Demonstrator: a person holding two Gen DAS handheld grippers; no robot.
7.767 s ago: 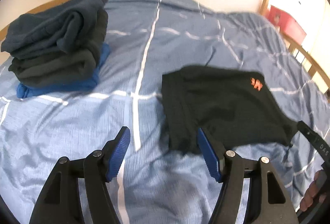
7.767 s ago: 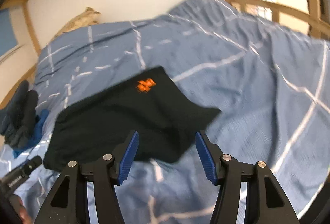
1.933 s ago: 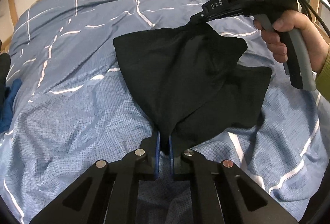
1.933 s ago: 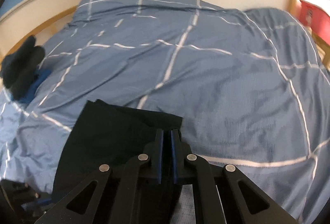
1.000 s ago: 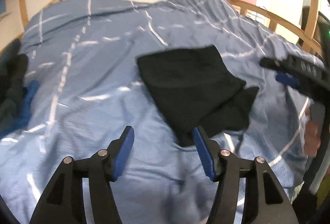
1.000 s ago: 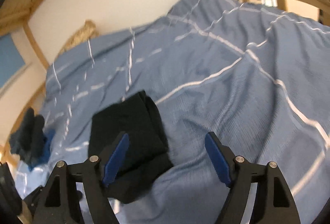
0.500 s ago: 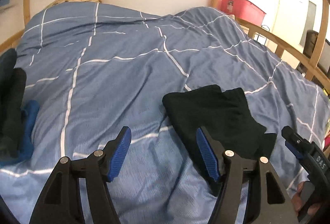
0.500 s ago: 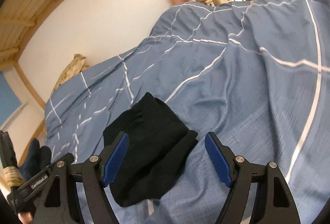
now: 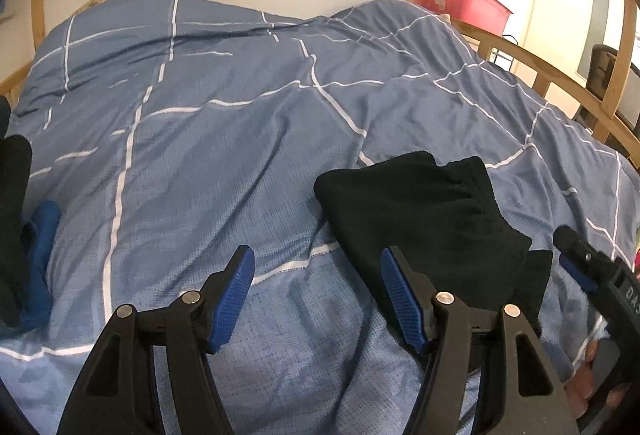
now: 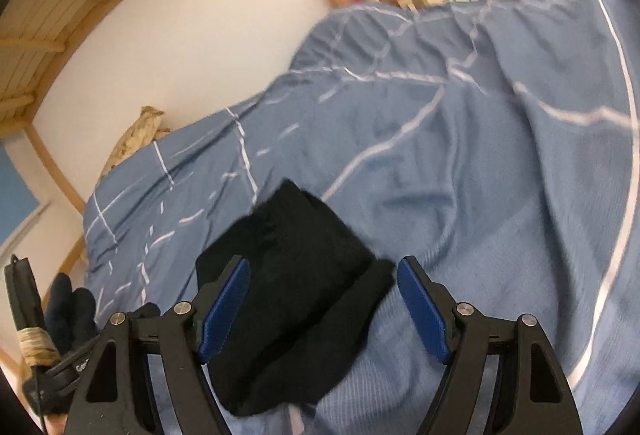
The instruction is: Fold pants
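While lying folded on the bed's blue duvet (image 9: 248, 139), black pants (image 9: 420, 219) form a compact, roughly rectangular bundle, several layers thick. Top layer smaller than the one beneath; lower layer sticking out as a dark flap along the near edge in both wrist views. Far corners fairly square, edges soft and a little uneven, slight puckering at one far corner. Fabric matte, plain black, no marking showing. Sitting just beside a white grid line of the duvet, toward the near, right part of the bed as seen from the left wrist view.

Left gripper (image 9: 316, 295): jaws apart, nothing between them, blue pads over bare duvet; right-hand pad overlapping the bundle's near left edge in the picture, contact not clear. Right gripper (image 10: 322, 305): jaws wide apart, nothing clamped, near end of pants (image 10: 292, 283) showing between the pads; touching or above, cannot tell. Right gripper's tip also visible at the far right of the left wrist view, just beside the bundle's protruding flap.

Off to the left edge: stack of dark clothes (image 9: 14, 219) on a blue garment (image 9: 40, 259), well apart from the pants. Red storage bin (image 9: 460, 1) beyond the wooden bed rail (image 9: 532, 63). Right wrist view somewhat blurred.
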